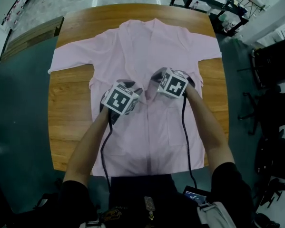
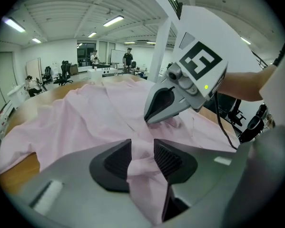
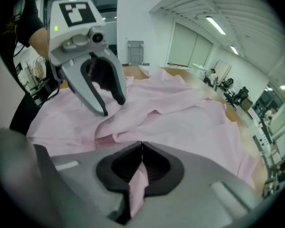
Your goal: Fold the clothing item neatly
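The pink shirt (image 1: 147, 56) lies spread open on the wooden bench (image 1: 71, 103). At its middle, the left tool (image 2: 142, 158) stands partly open around a raised fold. Just beside it, the right tool (image 3: 142, 163) is clamped tight on a pinch of fabric.

The left handheld gripper (image 1: 135, 93) and the right handheld gripper (image 1: 155, 81) share one build. Each has a light grey moulded plastic shell that tapers into two curved fingers, and each finger ends in a black ribbed rubber pad (image 2: 168, 158).

Each unit carries a white marker cube (image 1: 119, 99) printed with black square patterns; these show at the centre of the head view. A small green indicator lamp (image 2: 206, 86) sits on the shell below the cube.

One thin black cable (image 1: 104, 146) per unit runs toward the lower edge of the frame.

The person wears black short sleeves (image 1: 74, 190), at lower left and lower right.
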Action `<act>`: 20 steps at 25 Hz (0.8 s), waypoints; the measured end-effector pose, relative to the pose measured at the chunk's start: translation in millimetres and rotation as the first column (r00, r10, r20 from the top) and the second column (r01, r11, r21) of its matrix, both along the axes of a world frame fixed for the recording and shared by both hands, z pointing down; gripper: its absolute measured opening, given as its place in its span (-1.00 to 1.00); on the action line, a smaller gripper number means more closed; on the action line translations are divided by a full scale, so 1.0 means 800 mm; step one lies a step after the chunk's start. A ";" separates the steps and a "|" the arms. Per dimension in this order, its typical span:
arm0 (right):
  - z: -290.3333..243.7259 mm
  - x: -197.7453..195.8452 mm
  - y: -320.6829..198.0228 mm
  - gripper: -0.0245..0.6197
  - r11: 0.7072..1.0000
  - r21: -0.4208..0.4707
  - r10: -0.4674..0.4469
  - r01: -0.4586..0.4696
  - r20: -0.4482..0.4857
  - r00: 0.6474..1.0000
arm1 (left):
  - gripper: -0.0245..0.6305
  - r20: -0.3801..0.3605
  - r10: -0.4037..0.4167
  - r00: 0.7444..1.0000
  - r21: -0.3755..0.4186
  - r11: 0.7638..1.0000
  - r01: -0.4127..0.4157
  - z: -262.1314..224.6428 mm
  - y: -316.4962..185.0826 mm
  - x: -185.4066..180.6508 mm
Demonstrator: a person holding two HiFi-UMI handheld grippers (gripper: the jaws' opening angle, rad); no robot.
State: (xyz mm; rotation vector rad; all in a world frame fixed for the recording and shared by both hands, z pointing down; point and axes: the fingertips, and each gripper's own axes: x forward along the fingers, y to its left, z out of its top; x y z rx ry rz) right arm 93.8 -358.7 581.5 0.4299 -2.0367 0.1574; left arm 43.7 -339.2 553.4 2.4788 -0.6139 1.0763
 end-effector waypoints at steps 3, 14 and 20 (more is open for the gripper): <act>-0.042 0.005 -0.014 -0.90 0.993 0.055 0.101 -0.107 0.110 0.989 | -0.47 -0.016 -0.033 0.999 0.021 0.999 0.034 -0.005 -0.009 -0.005; -0.193 -0.003 -0.030 -0.90 0.939 0.216 0.157 -0.269 0.426 0.891 | -0.52 -0.022 -0.119 0.993 0.084 0.989 0.121 -0.036 -0.031 -0.037; -0.162 -0.043 0.014 -0.90 0.986 0.070 0.100 -0.149 0.467 0.879 | -0.53 -0.032 -0.207 0.978 0.099 0.973 0.209 -0.042 -0.046 -0.064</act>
